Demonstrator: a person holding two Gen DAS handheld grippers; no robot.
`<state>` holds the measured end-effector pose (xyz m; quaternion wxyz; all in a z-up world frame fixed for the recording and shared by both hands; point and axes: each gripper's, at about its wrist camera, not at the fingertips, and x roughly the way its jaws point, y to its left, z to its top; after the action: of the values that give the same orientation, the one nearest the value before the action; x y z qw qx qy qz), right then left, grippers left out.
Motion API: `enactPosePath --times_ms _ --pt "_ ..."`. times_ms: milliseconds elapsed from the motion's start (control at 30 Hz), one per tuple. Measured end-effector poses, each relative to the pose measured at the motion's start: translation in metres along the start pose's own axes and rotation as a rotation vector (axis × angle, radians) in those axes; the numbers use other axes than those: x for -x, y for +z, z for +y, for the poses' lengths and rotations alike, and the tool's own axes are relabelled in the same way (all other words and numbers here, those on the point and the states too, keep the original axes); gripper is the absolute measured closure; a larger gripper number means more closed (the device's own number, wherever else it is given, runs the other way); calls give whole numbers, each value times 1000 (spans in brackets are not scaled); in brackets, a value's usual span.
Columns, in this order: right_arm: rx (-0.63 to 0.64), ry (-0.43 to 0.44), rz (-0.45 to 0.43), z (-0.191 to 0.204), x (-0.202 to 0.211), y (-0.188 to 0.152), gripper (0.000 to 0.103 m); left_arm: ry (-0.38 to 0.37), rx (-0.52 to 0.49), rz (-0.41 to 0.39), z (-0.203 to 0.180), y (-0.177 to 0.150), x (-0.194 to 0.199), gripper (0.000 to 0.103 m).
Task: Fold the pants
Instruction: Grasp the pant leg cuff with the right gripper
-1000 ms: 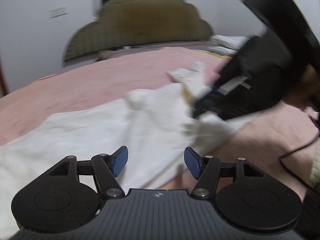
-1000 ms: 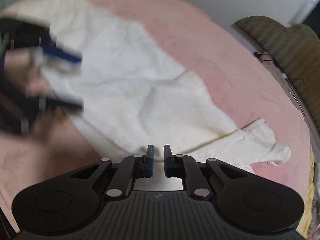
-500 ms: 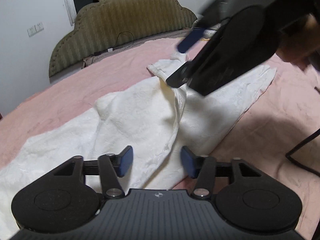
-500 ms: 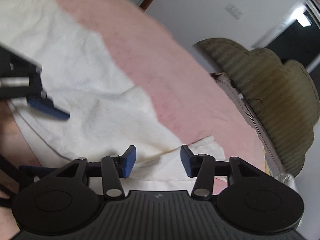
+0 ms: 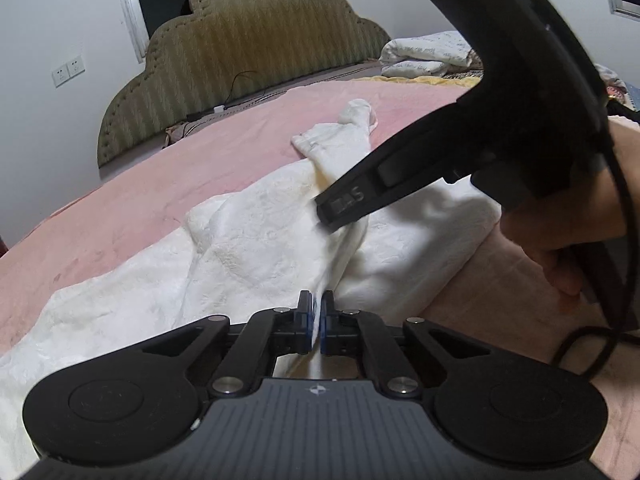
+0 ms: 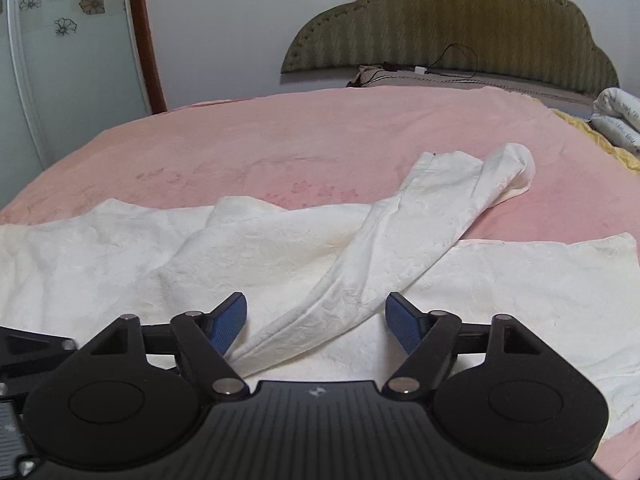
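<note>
The white pants (image 6: pixel 280 256) lie spread across the pink bed (image 6: pixel 280 140), one leg twisted over the rest. The left gripper (image 5: pixel 317 320) is pinched tight on a ridge of cloth; the right gripper (image 6: pixel 316 322) has just been closing, its jaws still apart around that twisted leg — not yet gripping. Gathering is under way; next, likely, the right must clamp the leg.

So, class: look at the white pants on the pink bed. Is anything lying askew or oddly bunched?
Yes. One leg of the white pants is twisted into a narrow roll and lies diagonally across the flatter leg, its end curled on the pink bedspread. The fabric is also rumpled rather than spread flat.
</note>
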<state>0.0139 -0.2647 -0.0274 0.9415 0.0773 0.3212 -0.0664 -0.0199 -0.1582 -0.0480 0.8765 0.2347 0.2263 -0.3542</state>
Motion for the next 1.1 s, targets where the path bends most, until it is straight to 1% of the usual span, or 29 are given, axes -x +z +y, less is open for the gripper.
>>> enactPosePath --times_ms 33,67,100,133,233,400,567,633,667,733,767,800,867,900,967,1033,1067,1100 --pt "-15 3 -11 -3 3 -1 70 -1 -5 -8 -1 0 3 98" --pt "-32 20 -25 -7 8 -4 73 -5 -8 -15 -2 0 5 98" --pt "-40 26 -33 -9 12 -5 82 -11 -10 -19 -3 0 7 98" --pt "-44 25 -40 -11 17 -6 87 -21 -12 -23 -5 0 10 99" --pt "-47 40 -40 -17 35 -10 90 -57 -14 -29 -7 -1 17 99" --pt "-45 66 5 -27 54 -19 91 -68 -40 -23 -14 -2 21 99" --pt "-55 80 51 -32 53 -30 91 -76 -55 -8 -18 -4 16 98" --pt "-57 86 60 -34 54 -35 91 -90 -61 4 -16 -4 14 96" --pt "-65 93 66 -37 54 -36 91 -98 -54 8 -15 -4 14 90" --pt "-93 106 80 -45 56 -35 82 -128 -37 -7 -14 -3 21 81" --pt "-111 111 69 -50 61 -33 80 -143 -30 -16 -14 -2 25 74" --pt "-121 121 43 -54 67 -31 76 -165 -20 -27 -12 -1 30 71" --pt "-137 128 -25 -62 80 -24 76 -179 10 -72 -11 3 38 55" --pt "-142 110 -45 -64 83 -20 76 -168 31 -99 -10 6 40 52" --pt "-104 76 -65 -63 83 -13 76 -99 75 -131 -7 13 37 36" --pt "-71 64 -57 -56 76 -10 75 29 100 -148 -6 16 26 31" --pt "-57 68 -56 -52 73 -11 75 86 101 -146 -6 16 18 31" --pt "-38 67 -52 -47 67 -11 72 121 102 -127 -6 16 9 31"
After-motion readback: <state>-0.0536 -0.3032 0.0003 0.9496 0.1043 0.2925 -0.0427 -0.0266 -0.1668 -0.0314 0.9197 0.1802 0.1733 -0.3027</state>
